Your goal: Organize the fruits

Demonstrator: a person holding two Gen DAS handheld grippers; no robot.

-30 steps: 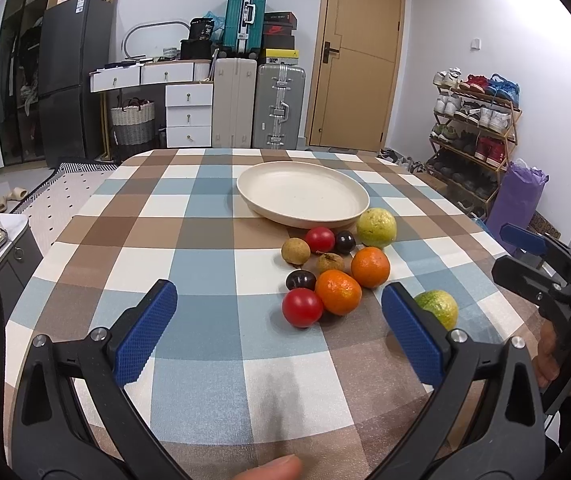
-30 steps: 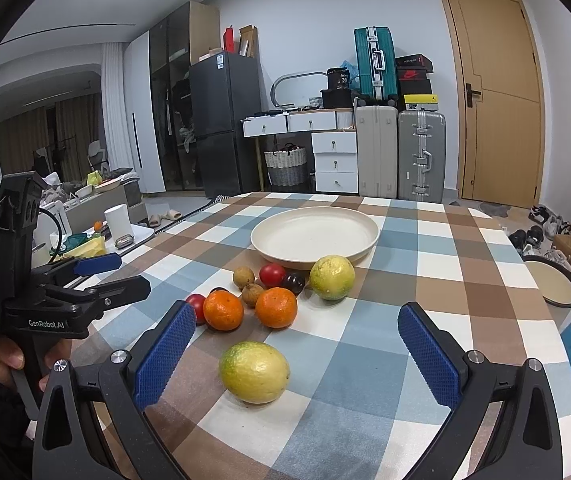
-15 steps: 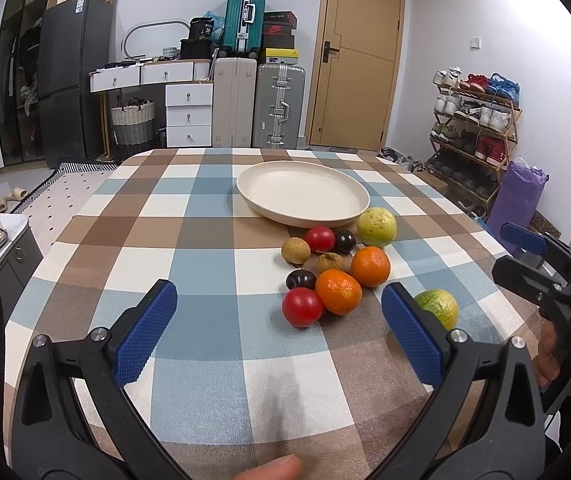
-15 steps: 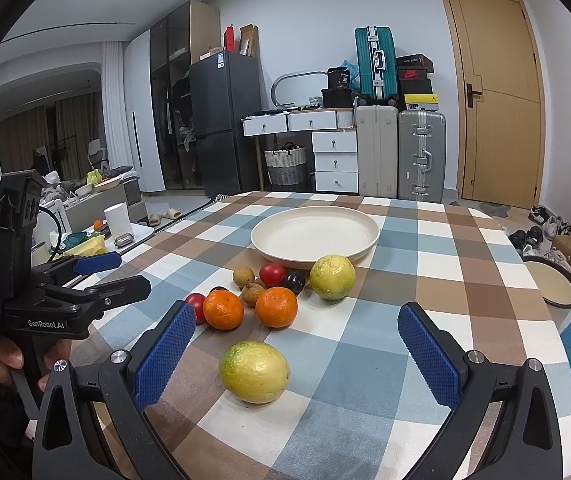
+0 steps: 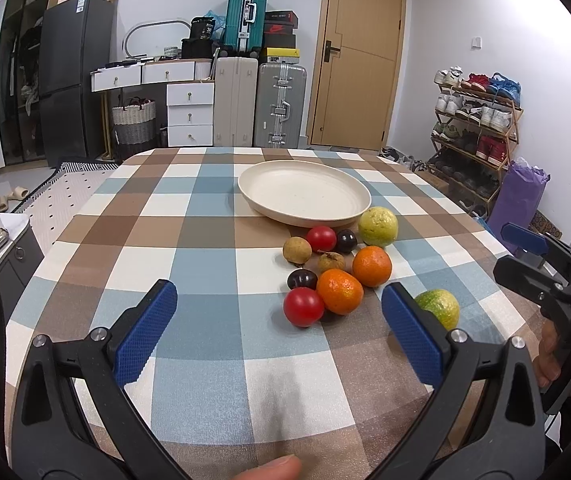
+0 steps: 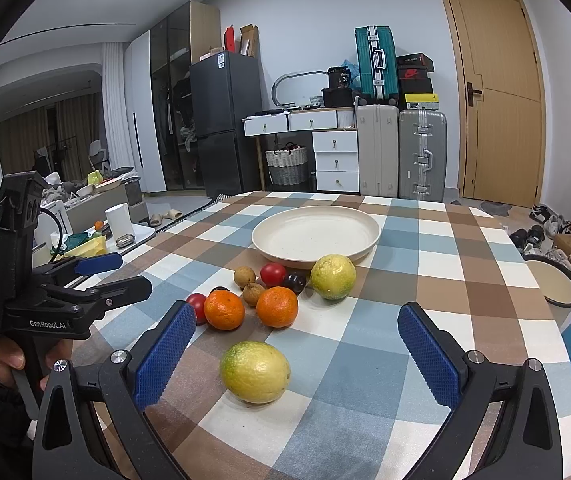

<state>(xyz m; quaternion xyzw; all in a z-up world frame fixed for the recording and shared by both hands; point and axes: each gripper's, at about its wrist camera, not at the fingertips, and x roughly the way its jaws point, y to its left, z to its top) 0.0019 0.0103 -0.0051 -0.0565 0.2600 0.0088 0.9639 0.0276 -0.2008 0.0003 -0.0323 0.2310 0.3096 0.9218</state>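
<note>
We see the fruits (image 6: 273, 292) clustered mid-frame on the checked surface (image 6: 425, 280), just below the cream plate (image 6: 315, 232); one yellow-green citrus (image 6: 254, 372) lies apart, lower centre. Our left hand-held gripper (image 5: 279, 332) and right hand-held gripper (image 6: 297, 356) are both spread, empty.

Both grippers (image 5: 279, 326) (image 6: 297, 354) wide-jawed, empty

The right tool (image 6: 295, 350) stands wide apart above a yellow-green citrus (image 6: 255, 372) on the checked tablecloth (image 6: 385, 332).
</note>
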